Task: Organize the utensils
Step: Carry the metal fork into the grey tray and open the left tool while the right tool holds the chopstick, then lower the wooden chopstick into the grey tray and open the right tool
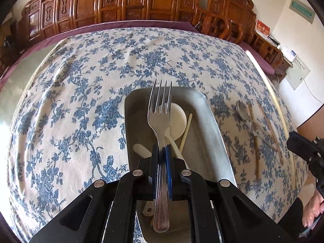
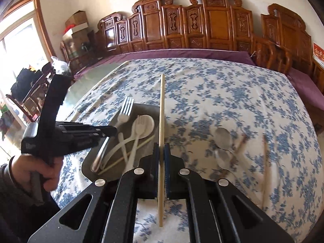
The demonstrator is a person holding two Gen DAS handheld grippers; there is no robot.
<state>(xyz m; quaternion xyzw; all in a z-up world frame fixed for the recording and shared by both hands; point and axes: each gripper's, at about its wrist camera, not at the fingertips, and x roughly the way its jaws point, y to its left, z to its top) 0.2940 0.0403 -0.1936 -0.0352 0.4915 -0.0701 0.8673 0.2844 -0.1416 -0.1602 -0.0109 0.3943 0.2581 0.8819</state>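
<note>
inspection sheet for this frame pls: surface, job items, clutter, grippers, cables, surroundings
Surface: blue floral tablecloth over the table.
Job's things: metal tray holds a white spoon, white plastic fork and white chopstick; metal spoon and wooden chopsticks lie on the cloth.
Clutter: nothing seen.
Grippers: left gripper shut on metal fork above the tray; right gripper shut on a wooden chopstick.
Cables: nothing seen.
Surroundings: carved wooden bench, window.

We see white cloth (image 1: 81, 105) with blue floral print; grey tray (image 1: 214, 129); silver fork (image 1: 160, 113); cream plastic spoon (image 1: 178, 119); pale wooden chopstick (image 2: 161, 133); purple cushion (image 2: 182, 53).
</note>
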